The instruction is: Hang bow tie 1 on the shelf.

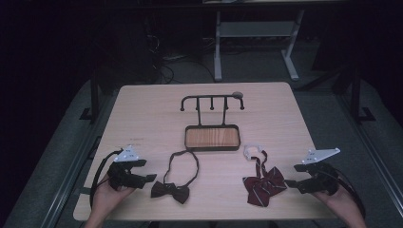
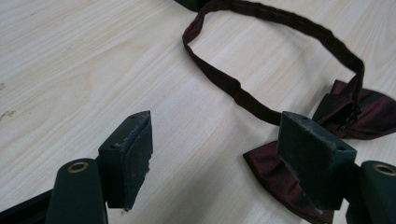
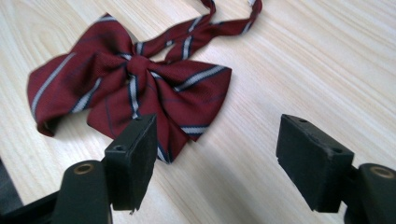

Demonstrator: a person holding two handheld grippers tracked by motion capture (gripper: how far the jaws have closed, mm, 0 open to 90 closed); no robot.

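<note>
Left hand-held gripper (image 1: 151,170) sits lower left of the high view, jaws spread wide, nothing between them, resting low over the worktop (image 1: 142,114). Just to its right lies the dark bow tie (image 1: 170,191), its neck band looping up toward frame centre. In the left gripper view the same bow tie (image 2: 369,112) lies at right, partly behind the right jaw, not gripped. Right hand-held gripper (image 1: 291,175) sits lower right, also released, empty. The striped maroon bow tie (image 1: 264,186) lies just left of it; in the right gripper view it (image 3: 130,79) fills the upper left, beyond the left jaw. A black hook rack with wooden tray base (image 1: 212,137) stands mid-worktop, apart from both ties.
</note>
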